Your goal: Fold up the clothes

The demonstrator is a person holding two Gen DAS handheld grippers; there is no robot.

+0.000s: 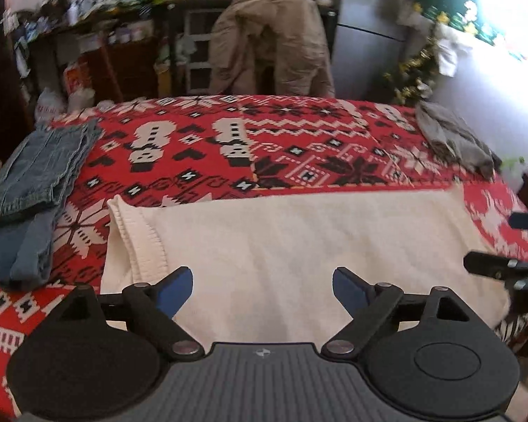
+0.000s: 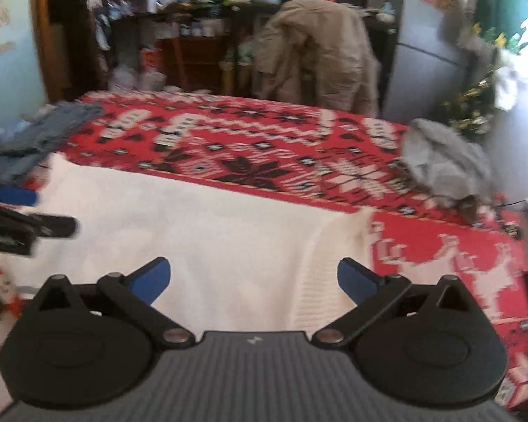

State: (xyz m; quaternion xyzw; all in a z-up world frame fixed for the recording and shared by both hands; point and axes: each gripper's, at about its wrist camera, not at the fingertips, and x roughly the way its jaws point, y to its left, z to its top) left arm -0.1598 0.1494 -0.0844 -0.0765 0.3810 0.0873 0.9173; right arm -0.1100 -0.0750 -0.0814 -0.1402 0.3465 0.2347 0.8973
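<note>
- Blanket [image 1: 179,176], the red patterned one, covers the whole surface, with my white sweater [image 1: 299,246] lying folded across its near side.
- Jeans [image 1: 31,176] are stacked at the left, a grey garment [image 1: 454,140] bunched at the far right, well apart from it.
- My left tongs [image 1: 263,292] and right tongs [image 2: 253,281] both hover over the sweater, spread wide, holding nothing.
- Risk, I reckon: the layered left edge could slide apart if I grab just one layer.
- Right view's blurry, and the sweater's near edge hides behind the tongs.
</note>
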